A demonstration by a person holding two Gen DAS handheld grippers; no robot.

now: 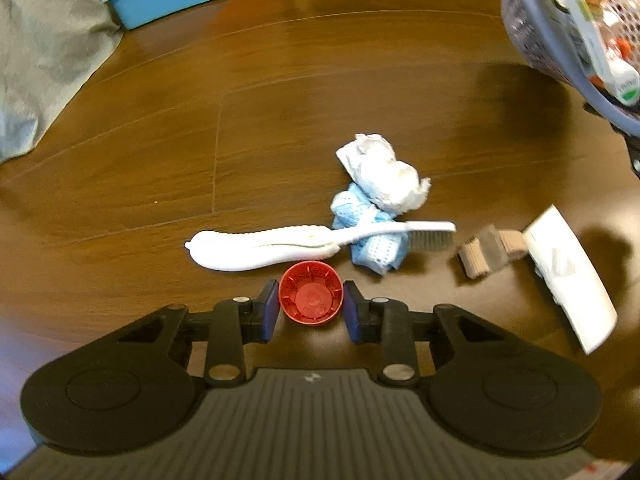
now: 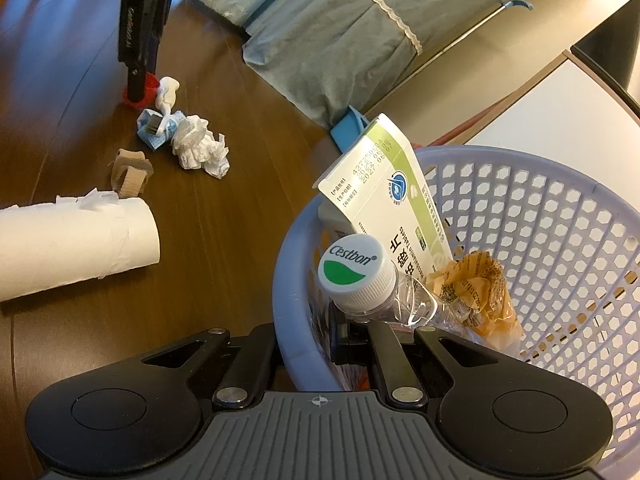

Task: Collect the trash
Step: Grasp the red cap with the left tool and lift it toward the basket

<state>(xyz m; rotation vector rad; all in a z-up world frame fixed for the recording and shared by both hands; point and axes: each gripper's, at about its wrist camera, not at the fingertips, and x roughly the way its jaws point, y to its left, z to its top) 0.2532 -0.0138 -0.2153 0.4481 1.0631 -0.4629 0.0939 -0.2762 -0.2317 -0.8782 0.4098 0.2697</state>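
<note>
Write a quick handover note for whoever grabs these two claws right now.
Left claw: pads either side of the red cap on the floor; grip not confirmed.
Right claw: clamped on the basket rim.
In the basket: medicine box, bottle, orange wrapper.
Left on the floor: toothbrush, blue mask, crumpled tissue, cardboard scrap, paper roll.

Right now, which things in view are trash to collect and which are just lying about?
Job: red cap between the left gripper fingers; toothbrush; crumpled tissue; blue mask; paper roll; basket held by the right gripper.

Lying about: dustpan; grey cloth.
</note>
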